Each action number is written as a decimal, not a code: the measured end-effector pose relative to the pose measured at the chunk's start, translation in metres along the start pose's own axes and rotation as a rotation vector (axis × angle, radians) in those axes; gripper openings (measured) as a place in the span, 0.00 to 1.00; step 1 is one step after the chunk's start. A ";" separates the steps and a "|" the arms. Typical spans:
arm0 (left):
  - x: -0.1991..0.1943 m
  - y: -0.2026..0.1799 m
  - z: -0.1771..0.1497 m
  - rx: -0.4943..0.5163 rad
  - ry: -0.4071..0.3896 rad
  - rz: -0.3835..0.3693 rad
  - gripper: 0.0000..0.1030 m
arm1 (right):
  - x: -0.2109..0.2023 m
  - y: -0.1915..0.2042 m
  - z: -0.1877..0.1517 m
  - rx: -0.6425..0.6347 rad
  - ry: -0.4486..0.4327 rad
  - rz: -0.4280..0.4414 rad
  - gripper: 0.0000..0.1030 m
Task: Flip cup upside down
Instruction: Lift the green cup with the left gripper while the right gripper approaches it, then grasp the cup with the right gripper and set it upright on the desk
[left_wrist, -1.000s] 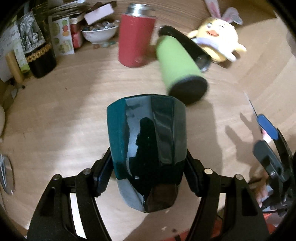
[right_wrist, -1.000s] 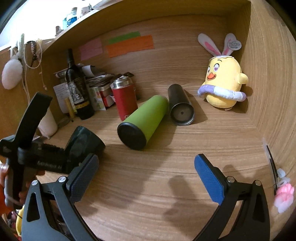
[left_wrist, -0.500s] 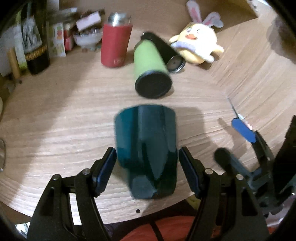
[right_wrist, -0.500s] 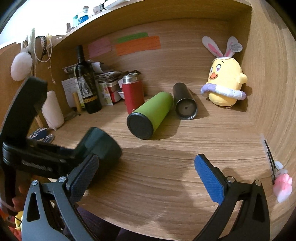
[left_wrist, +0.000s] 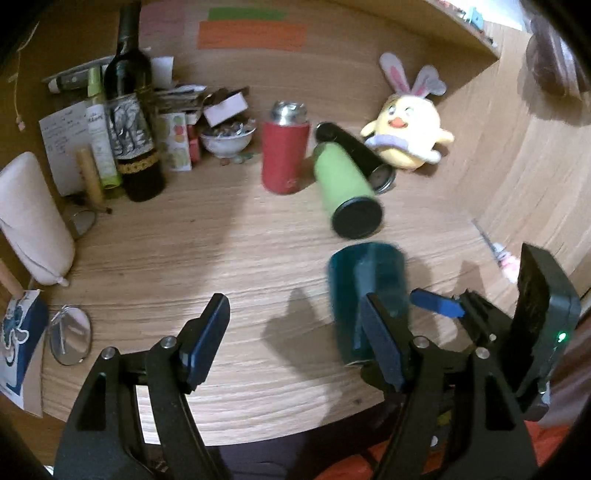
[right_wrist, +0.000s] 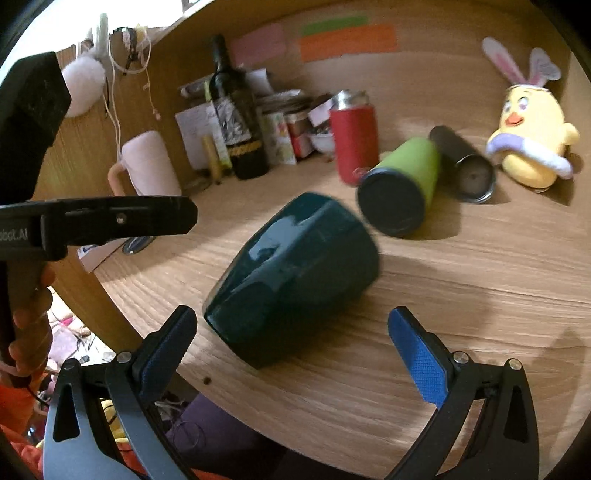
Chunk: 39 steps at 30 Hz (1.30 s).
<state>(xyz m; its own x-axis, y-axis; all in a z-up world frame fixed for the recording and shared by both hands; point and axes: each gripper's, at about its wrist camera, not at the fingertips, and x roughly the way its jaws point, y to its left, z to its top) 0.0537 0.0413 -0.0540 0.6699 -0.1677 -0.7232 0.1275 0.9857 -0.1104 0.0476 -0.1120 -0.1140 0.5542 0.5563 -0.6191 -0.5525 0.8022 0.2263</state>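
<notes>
The dark teal cup (right_wrist: 295, 273) lies on its side on the wooden table, blurred. In the right wrist view it sits between and just beyond my open right gripper (right_wrist: 291, 354). In the left wrist view the cup (left_wrist: 369, 291) is to the right of my open, empty left gripper (left_wrist: 295, 332), partly behind its right finger (left_wrist: 380, 339). The right gripper's blue pad (left_wrist: 436, 306) shows beside the cup. The left gripper's body (right_wrist: 99, 221) shows at the left in the right wrist view.
A green flask (left_wrist: 347, 188) and a black flask (left_wrist: 354, 151) lie just beyond the cup. A red flask (left_wrist: 284, 151) stands behind them. A plush chick (left_wrist: 406, 136), a wine bottle (left_wrist: 133, 122), a bowl (left_wrist: 227, 140), a mirror (left_wrist: 70, 336) and the table's front edge (left_wrist: 295, 435) surround the spot.
My left gripper has opened and let go of the cup, then shifted left. The cup now lies on the table in front of my right gripper.
</notes>
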 end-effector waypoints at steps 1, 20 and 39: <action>0.005 0.002 -0.002 0.008 0.022 0.002 0.71 | 0.004 0.002 0.000 -0.004 0.007 0.000 1.00; 0.022 -0.052 -0.013 0.185 0.041 -0.095 0.56 | -0.004 -0.006 -0.009 -0.072 -0.016 -0.053 0.80; 0.014 -0.037 0.000 0.076 -0.035 -0.138 0.37 | -0.020 -0.004 -0.005 -0.110 -0.058 -0.079 0.55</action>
<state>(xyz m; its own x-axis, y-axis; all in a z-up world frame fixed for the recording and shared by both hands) 0.0583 0.0029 -0.0605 0.6669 -0.3035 -0.6806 0.2746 0.9491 -0.1541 0.0357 -0.1270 -0.1061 0.6317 0.5068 -0.5867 -0.5692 0.8169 0.0928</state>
